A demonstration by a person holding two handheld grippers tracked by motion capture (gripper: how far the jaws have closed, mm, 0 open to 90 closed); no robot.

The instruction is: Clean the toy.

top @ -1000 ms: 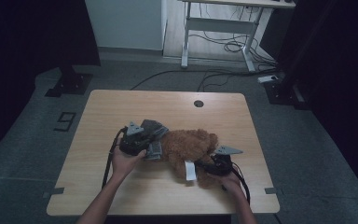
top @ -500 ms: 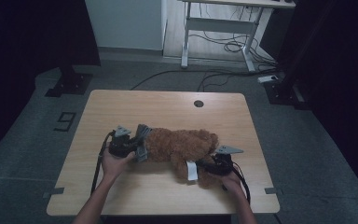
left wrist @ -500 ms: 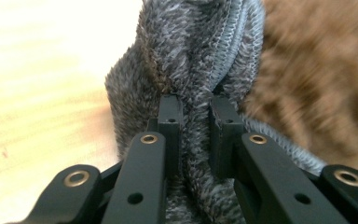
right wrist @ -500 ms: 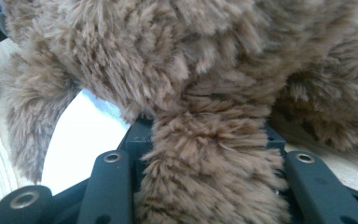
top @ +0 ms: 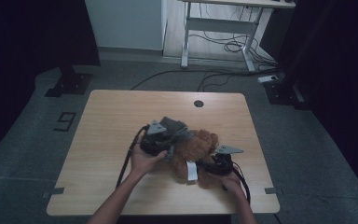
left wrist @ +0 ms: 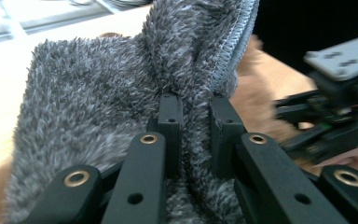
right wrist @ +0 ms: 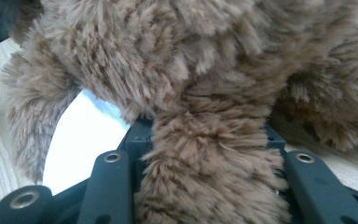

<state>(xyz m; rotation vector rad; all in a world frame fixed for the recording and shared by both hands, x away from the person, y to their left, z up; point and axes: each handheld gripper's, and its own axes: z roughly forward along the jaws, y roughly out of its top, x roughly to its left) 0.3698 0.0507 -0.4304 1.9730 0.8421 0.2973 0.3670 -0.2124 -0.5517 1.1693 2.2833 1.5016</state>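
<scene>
- Since half a second ago the left gripper [top: 161, 140] has shifted right, toward the bear [top: 196, 148], carrying the grey cloth [top: 175, 127] with it; the right gripper [top: 216, 164] has stayed put.
- Left gripper view: jaws nearly closed, a fold of the cloth [left wrist: 121, 102] pinched between them; stitched hem runs up past the right jaw.
- High view: cloth lies bunched over the bear's left end, touching it.
- Right gripper view: jaws part-way open, clamped on a thick brown limb of the bear [right wrist: 214, 163]; fur fills the gap.
- A white tag [top: 192, 170] hangs from the bear's near side, just beside the right gripper; it also shows pale in the right gripper view [right wrist: 88, 140].
- Bear lies on its side near the middle of the tabletop [top: 121, 107], slightly toward the near edge.
- Both hands grip the grippers from the near side; cables trail back off the near edge.
</scene>
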